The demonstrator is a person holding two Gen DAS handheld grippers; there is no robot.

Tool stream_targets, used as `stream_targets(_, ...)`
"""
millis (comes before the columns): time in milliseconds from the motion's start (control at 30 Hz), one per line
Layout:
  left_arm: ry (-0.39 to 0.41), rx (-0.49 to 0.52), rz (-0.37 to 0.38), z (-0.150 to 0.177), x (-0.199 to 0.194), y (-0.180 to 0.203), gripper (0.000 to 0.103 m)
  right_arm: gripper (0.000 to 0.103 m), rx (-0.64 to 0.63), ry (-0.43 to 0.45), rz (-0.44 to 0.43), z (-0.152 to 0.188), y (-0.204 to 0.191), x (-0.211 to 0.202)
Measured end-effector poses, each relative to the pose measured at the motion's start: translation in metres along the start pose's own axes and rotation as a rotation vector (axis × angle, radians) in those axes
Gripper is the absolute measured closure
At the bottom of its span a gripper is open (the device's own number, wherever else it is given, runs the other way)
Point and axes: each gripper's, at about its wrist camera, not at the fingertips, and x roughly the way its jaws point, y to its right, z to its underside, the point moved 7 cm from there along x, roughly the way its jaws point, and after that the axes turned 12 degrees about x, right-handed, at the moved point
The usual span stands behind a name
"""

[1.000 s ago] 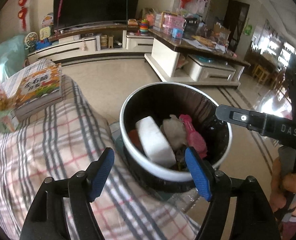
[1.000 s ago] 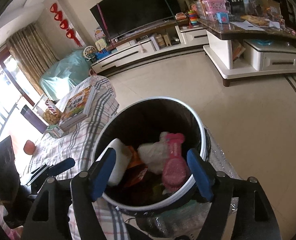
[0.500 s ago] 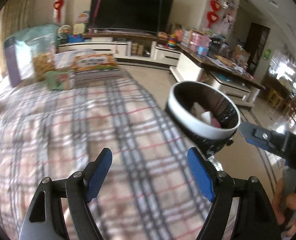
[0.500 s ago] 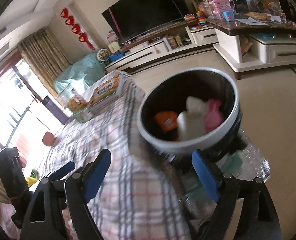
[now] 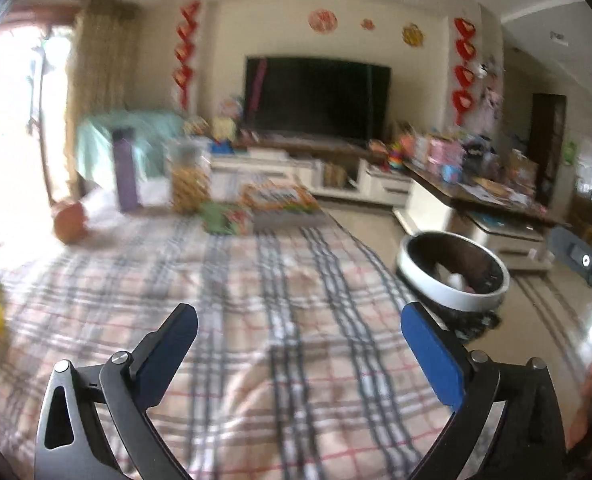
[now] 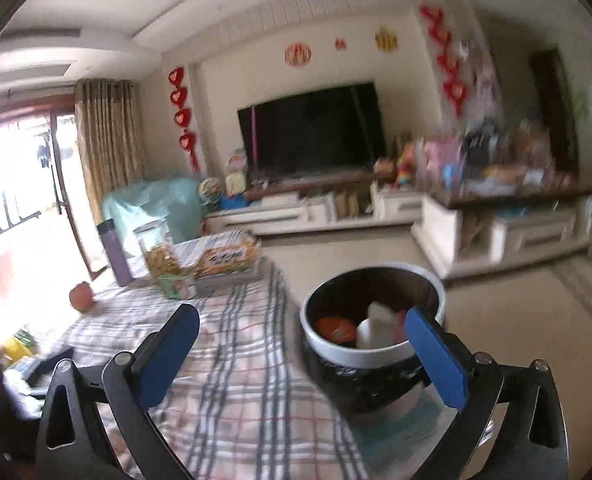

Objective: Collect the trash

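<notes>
The plaid-covered bench looks mostly cleared; the trash bin beside it already holds several scraps. Left gripper and right gripper carry nothing, jaws opening wide, more trash perhaps at the near-left edge

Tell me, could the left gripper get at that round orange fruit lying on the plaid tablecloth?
Probably yes. The left gripper, its jaws opening and empty, faces bare plaid tablecloth, and nothing stands between it and the round orange fruit at the far left, though that looks a long reach.
</notes>
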Motion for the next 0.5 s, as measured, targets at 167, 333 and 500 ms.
stream_targets(167, 0.050, 0.056, -0.126, 0.016, -0.023, 0.000, 0.001, 0.000, -0.038, 0.049, 0.029, 0.025, -0.003, -0.006)
stream_targets(333, 0.084, 0.079, -0.155, 0.029, -0.043, 0.007, 0.001, 0.000, -0.099, 0.052, 0.039, 0.048, -0.009, -0.015)
stream_targets(500, 0.086, 0.067, -0.154, 0.042, -0.048, 0.013, 0.001, 0.000, -0.103, 0.079, 0.029, 0.049, -0.011, -0.030)
